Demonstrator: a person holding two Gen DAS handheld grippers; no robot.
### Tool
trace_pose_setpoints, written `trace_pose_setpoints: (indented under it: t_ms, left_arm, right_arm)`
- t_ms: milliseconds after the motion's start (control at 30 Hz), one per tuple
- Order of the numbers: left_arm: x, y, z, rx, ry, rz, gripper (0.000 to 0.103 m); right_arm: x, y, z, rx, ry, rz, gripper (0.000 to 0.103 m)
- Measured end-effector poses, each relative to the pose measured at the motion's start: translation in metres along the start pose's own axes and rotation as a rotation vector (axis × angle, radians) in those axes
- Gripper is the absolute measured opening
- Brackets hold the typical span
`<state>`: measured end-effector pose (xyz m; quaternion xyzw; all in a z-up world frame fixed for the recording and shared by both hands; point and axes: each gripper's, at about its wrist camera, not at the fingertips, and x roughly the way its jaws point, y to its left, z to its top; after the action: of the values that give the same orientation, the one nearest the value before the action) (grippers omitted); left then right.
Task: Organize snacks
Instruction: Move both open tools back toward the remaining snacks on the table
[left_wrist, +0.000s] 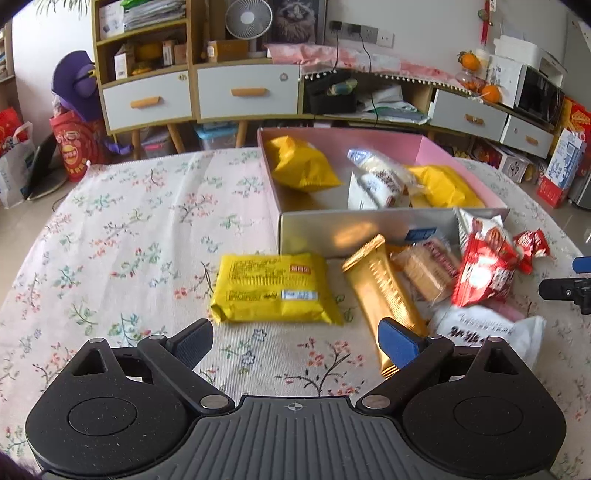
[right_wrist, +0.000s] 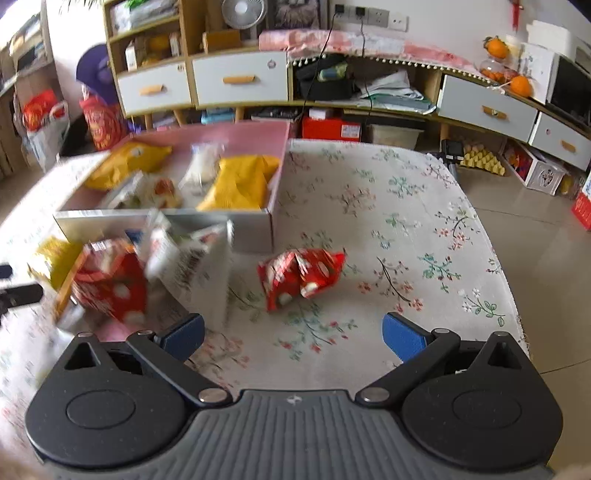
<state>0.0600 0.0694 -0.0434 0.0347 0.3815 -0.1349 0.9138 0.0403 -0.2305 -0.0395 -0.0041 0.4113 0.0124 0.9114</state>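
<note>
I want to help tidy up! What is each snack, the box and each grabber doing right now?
box: open, holding some snacks
yellow packs in the box: already put away
flat yellow pack: on the table, outside the box
gold bar: on the table, by the left gripper's right finger
red pack: alone on the table
left gripper: open, empty
right gripper: open, empty

A matt woven floral cloth (left_wrist: 129, 229) covers the counter. The box (left_wrist: 343, 230) looks like card, pink inside, with a dull silvery sheen outside. The yellow packet (left_wrist: 271, 288) is smooth plastic film, the gold bar wrapper (left_wrist: 380, 284) glossy foil, the red wrappers (right_wrist: 301, 275) crinkled and shiny.
</note>
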Motion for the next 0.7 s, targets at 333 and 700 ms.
trace_pose_setpoints:
  t_ms: [333, 700]
  left_arm:
    - [0.02, 0.006, -0.01, 0.002, -0.011, -0.003, 0.103]
    - [0.029, 0.01, -0.007, 0.049, -0.077, 0.016, 0.103]
  right_arm:
    - [0.018, -0.006, -0.011, -0.023, 0.038, 0.033, 0.103]
    - [0.025, -0.01, -0.012, -0.051, -0.077, 0.096, 0.103]
